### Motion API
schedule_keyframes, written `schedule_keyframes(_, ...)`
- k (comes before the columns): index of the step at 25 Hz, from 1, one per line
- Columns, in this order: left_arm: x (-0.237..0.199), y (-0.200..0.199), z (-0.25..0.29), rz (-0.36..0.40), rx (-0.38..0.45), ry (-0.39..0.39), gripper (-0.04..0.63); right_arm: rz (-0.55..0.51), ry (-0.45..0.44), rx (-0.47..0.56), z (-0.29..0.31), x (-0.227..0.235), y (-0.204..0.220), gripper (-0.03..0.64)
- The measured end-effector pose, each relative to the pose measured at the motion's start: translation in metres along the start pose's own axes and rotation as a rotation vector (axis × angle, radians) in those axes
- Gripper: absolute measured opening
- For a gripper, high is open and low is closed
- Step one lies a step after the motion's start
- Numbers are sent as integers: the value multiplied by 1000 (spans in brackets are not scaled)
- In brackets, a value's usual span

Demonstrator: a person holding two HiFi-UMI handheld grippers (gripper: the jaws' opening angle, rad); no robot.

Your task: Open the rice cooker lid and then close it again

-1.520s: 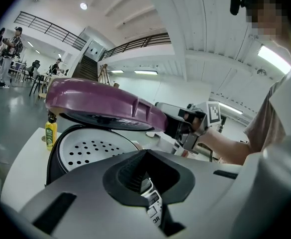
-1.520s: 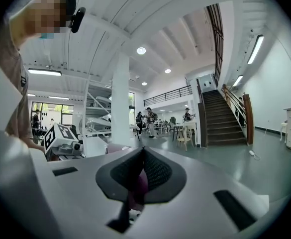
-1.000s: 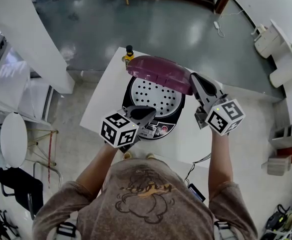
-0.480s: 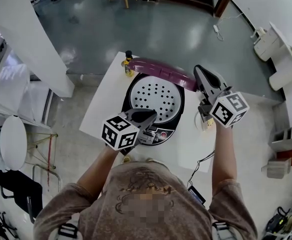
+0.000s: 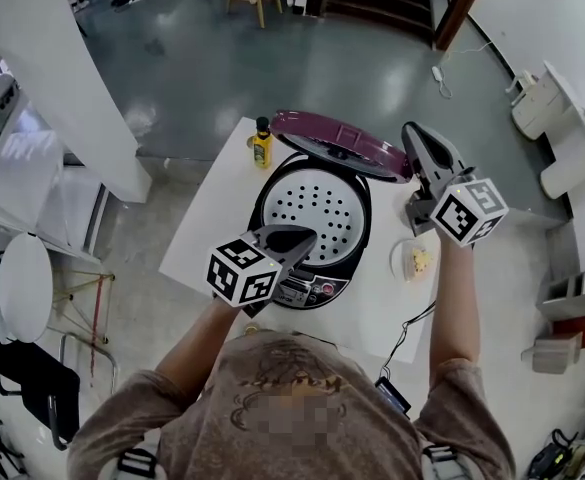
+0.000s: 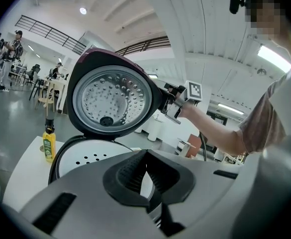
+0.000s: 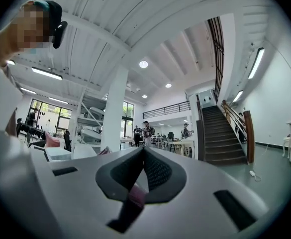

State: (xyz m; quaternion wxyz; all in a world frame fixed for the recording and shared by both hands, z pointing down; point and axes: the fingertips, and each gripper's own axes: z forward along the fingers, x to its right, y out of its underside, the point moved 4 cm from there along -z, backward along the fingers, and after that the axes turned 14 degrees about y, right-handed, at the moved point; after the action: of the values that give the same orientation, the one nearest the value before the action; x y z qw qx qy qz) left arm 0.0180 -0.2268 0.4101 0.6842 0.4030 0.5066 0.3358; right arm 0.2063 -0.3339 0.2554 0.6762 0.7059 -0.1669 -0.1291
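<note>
Black round rice cooker (image 5: 261,208) sits mid-way on the white rectangular table (image 5: 207,218), lid up. The maroon domed lid (image 5: 337,143) is hinged at the far side and stands steeply; in the left gripper view its silver perforated inner plate (image 6: 113,99) faces the person. A white perforated tray (image 5: 317,208) is exposed in the pot.

Right gripper (image 5: 414,133) is at the lid's right-hand rim, pointing about level. Its own view shows the jaws (image 7: 144,149) closed, with a sliver of maroon pinched low between the pads, so it is clamped on the lid edge. The left gripper view shows the same contact (image 6: 162,94).

Left gripper (image 5: 300,236) has its jaws together at the tips (image 6: 145,153), held over the cooker's near rim just above the control panel (image 5: 307,290). Can't tell whether it touches.

Yellow bottle with black cap (image 5: 262,145) stands at the far left corner, just beside the lid. Small round dish (image 5: 396,263) holding something yellow sits right of the cooker
</note>
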Motion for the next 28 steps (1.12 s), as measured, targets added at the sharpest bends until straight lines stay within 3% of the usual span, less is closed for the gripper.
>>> schedule_keyframes(28,-24,-12,13,-6,12,-23,20,81,27,41,57,56,-18,3)
